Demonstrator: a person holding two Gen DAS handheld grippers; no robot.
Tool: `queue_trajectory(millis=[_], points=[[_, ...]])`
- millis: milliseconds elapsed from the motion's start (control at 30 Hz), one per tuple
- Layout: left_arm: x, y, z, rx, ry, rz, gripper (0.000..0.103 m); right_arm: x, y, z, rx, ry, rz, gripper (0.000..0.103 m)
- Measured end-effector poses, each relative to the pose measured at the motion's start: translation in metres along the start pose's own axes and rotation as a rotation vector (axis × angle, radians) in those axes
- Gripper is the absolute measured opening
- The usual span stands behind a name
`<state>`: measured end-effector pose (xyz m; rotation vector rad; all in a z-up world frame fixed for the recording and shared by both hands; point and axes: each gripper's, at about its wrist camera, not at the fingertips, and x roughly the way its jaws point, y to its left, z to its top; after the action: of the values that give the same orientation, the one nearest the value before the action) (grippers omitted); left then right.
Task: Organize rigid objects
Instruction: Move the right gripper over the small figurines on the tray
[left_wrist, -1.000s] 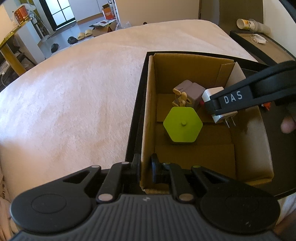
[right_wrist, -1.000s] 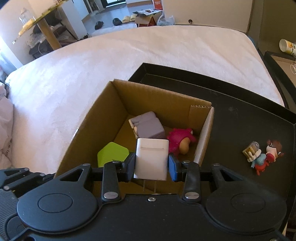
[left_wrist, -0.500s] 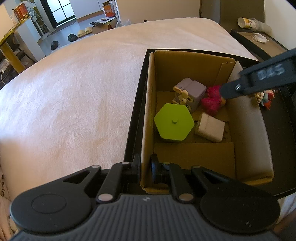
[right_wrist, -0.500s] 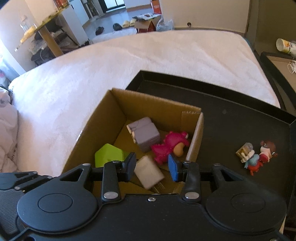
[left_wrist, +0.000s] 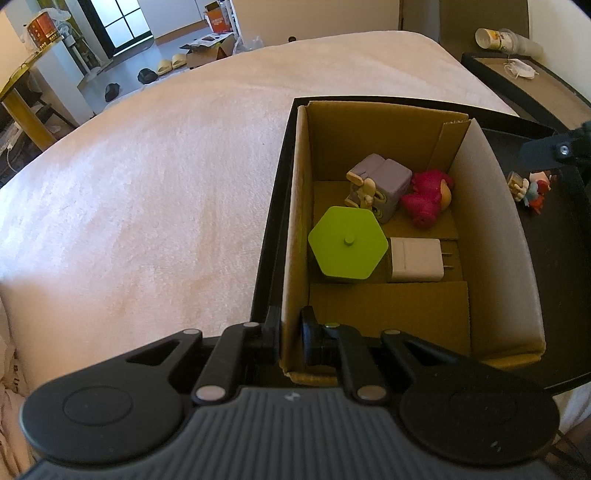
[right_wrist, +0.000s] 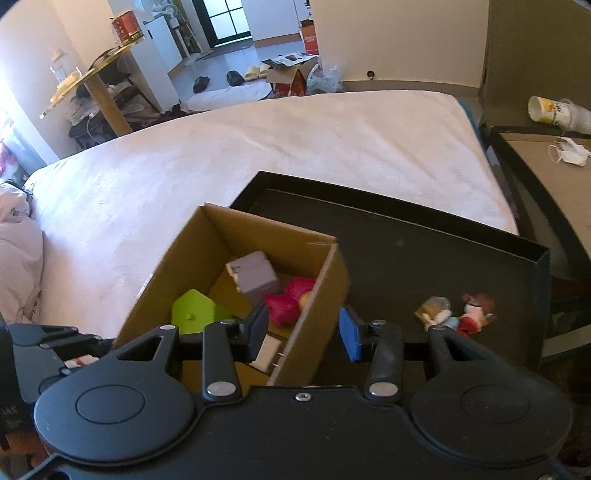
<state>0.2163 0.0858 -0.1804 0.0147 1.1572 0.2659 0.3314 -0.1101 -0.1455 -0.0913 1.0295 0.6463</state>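
Now, smooth plastic shapes inside a matte brown corrugated cardboard box (left_wrist: 495, 236).
Left gripper (left_wrist: 290, 332) pinches the box's wall; right gripper (right_wrist: 303, 330) gapes wide, empty, above a glossy white rectangular charger (left_wrist: 415, 259) beside a lime hexagonal lidded container (left_wrist: 347, 245).

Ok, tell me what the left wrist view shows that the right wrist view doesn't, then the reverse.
Only the left wrist view: the whole white charger lying flat beside the green hexagon, and the left tongs clamped on the cardboard box wall.

Only the right wrist view: the open right tongs straddling the box's right wall, and the black tray floor.

Both: the grey cube, pink toy and figurines.
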Motion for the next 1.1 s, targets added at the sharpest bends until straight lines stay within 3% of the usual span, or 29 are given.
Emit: queue_trajectory(millis=[733,867,1100], points=[[0.0,-0.004,0.004,0.004,0.018,0.031,0.011,0.001,-0.082,-0.014,0.13,-0.024,-0.045,0.05],[-0.001,-0.003,0.005,-0.007,0.024,0.031,0.011,0.001,-0.096,-0.014,0.159,-0.031,-0.045,0.061],[0.001,-0.006,0.006,-0.002,0.027,0.044,0.012,0.009,-0.114,-0.015,0.2,-0.02,-0.043,0.064]])
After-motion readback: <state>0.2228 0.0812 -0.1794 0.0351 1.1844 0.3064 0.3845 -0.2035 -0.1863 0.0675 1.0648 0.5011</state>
